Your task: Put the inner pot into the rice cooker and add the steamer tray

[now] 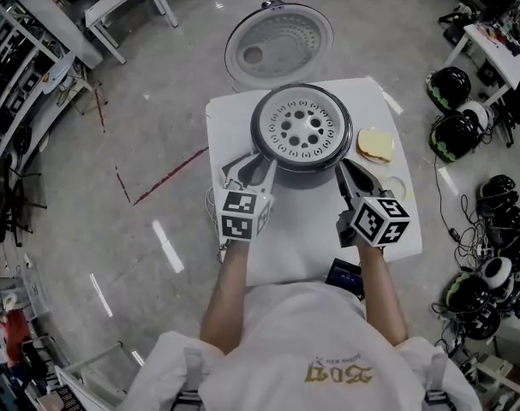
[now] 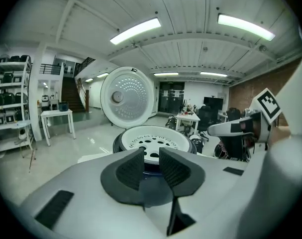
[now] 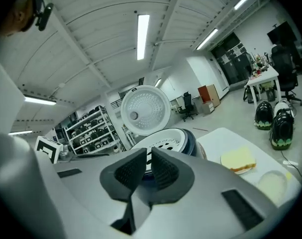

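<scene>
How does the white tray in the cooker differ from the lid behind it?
The tray lies flat in the cooker; the lid stands swung open behind. The tray has a few large holes; the lid has many tiny dots. Both are round and pale.

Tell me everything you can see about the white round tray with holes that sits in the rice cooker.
The white round steamer tray looks like plastic. It has a plain centre, a ring of larger round holes around it, and smaller holes near the rim. It lies level in the mouth of the dark rice cooker, whose round white lid stands open behind it. Its edge rests inside the cooker's rim; nothing else touches it. The cooker stands on a white table.
</scene>
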{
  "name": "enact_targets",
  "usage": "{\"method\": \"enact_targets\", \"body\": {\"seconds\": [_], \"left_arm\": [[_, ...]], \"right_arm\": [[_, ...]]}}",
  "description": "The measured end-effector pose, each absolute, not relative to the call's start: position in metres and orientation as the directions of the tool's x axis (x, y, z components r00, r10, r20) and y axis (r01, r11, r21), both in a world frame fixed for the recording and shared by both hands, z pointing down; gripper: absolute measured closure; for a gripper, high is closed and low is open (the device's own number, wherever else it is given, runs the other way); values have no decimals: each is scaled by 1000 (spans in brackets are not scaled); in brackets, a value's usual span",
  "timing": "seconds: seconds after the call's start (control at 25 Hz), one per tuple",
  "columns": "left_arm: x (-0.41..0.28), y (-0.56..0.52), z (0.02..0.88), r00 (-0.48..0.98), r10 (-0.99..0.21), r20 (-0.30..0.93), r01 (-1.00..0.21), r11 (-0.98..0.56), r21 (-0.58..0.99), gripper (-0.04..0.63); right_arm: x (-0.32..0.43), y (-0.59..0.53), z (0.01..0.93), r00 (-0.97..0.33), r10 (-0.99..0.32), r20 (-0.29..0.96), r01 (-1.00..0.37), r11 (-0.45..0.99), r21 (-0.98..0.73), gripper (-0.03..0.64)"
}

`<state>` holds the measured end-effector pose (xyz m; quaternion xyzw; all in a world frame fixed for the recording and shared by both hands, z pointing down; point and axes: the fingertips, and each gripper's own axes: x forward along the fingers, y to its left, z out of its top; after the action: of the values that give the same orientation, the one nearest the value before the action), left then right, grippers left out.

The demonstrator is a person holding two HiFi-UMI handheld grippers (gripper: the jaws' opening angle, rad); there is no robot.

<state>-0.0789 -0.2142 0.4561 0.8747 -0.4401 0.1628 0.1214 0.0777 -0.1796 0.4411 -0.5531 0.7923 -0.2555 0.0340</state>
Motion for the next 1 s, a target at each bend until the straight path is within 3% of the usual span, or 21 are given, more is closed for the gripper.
{"method": "enact_targets", "body": {"seconds": [0.12,0.24,1.0], "left_arm": [[-85,-194,452,609,-704,365,-784,-603,147,573],[-88,-180,452,661,-659,359,-748,-621,237,577],[-111,-164,455,663,-674,326,-748,-600,283,578]], "right_arm": [[63,-165,438,-389,-893,229,-868,271,-417,606],[51,-156,438,-372,-896,241,-889,270,-369,606],[37,-133,445,-309,-910,276,-928,225,-298,606]]}}
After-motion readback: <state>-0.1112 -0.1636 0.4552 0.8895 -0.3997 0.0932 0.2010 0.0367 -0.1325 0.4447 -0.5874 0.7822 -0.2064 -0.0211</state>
